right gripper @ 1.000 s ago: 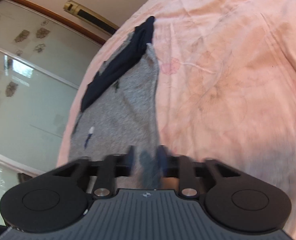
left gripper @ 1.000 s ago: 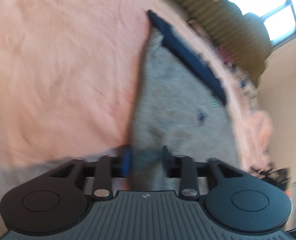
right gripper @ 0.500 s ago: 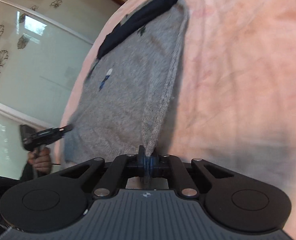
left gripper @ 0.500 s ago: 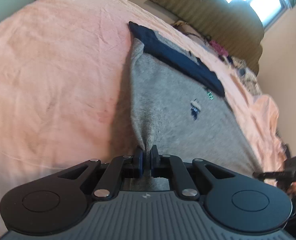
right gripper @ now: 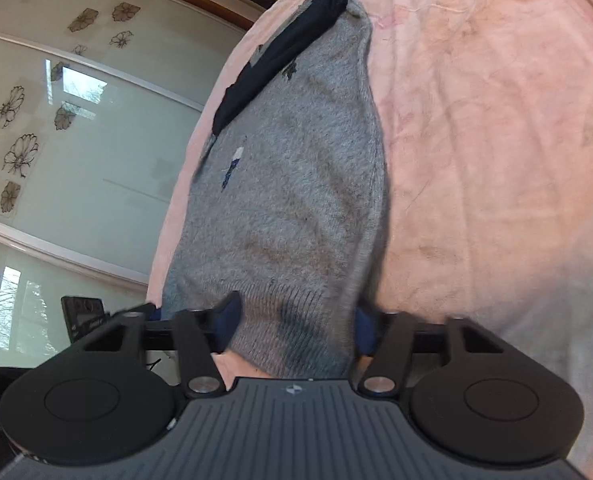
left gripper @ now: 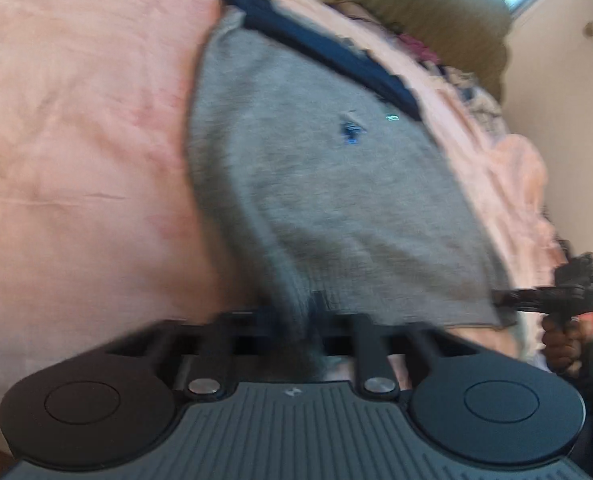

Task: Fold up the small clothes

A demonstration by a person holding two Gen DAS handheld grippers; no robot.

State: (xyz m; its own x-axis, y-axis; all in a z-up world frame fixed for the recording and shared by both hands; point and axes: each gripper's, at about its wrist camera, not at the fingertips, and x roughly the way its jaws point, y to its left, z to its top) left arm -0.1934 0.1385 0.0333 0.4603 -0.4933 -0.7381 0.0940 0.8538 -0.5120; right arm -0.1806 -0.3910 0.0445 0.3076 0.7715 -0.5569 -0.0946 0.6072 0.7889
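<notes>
A grey knitted garment with a navy band at its far end lies on the pink bed sheet. My left gripper is shut on a near corner of its hem, and the cloth rises into the pinch; this view is blurred. In the right wrist view the same garment and navy band stretch away from me. My right gripper has its fingers wide apart, with the ribbed hem lying loose between them. The right gripper also shows at the left wrist view's right edge, held in a hand.
An olive headboard and a heap of clothes lie beyond the garment. Frosted sliding doors with flower prints stand left of the bed. Bare pink sheet spreads to the right.
Both grippers closed on the garment's hem half a second ago. The left one stays pinched and has shifted sideways. The right one's fingers now stand apart around the hem.
</notes>
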